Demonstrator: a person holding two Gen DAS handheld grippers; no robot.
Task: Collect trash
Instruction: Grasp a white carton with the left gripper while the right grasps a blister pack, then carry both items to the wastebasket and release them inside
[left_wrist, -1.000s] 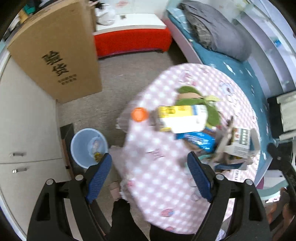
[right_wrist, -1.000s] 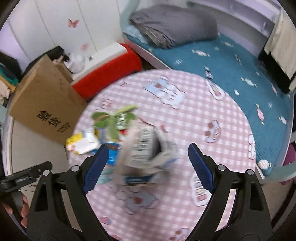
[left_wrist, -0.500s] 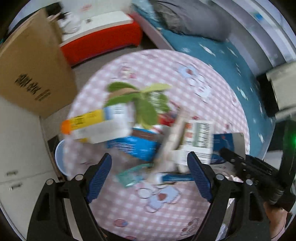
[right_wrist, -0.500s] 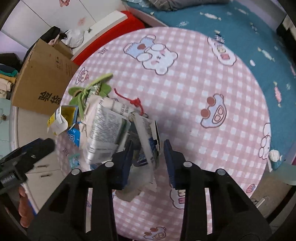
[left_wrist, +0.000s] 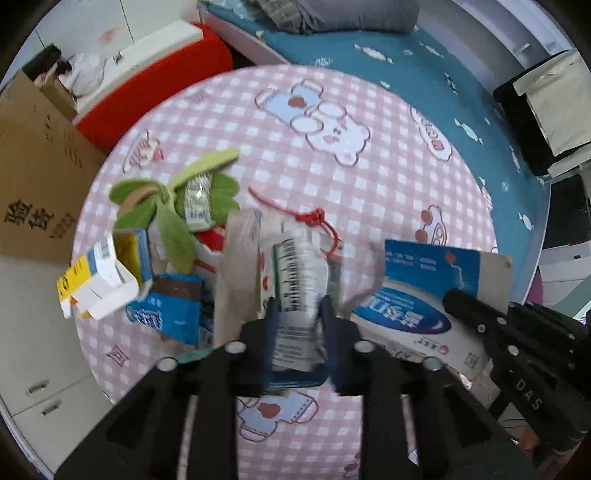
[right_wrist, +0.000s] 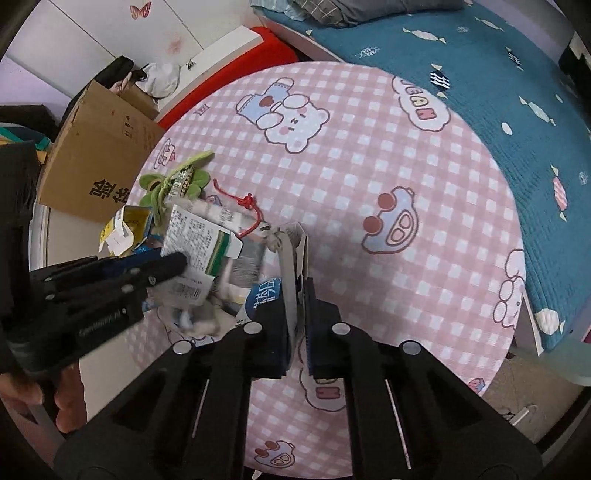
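Left wrist view: left tongs (left_wrist: 298, 314), wide a second ago, now clamp white barcode carton (left_wrist: 301, 280); right tongs (right_wrist: 299, 295) grip blue-white flattened box (left_wrist: 413, 295) beside it — both ready for binning.

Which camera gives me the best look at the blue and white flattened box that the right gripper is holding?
The left wrist view. There the blue and white flattened box shows its broad printed face, held by the right gripper at its edge. The right wrist view catches the box edge-on, a thin strip between that gripper's closed fingers.

Trash pile (left_wrist: 207, 266) on the round table's (left_wrist: 369, 177) left side; cardboard box (left_wrist: 33, 177) beyond, left; bed (left_wrist: 424, 74) behind.
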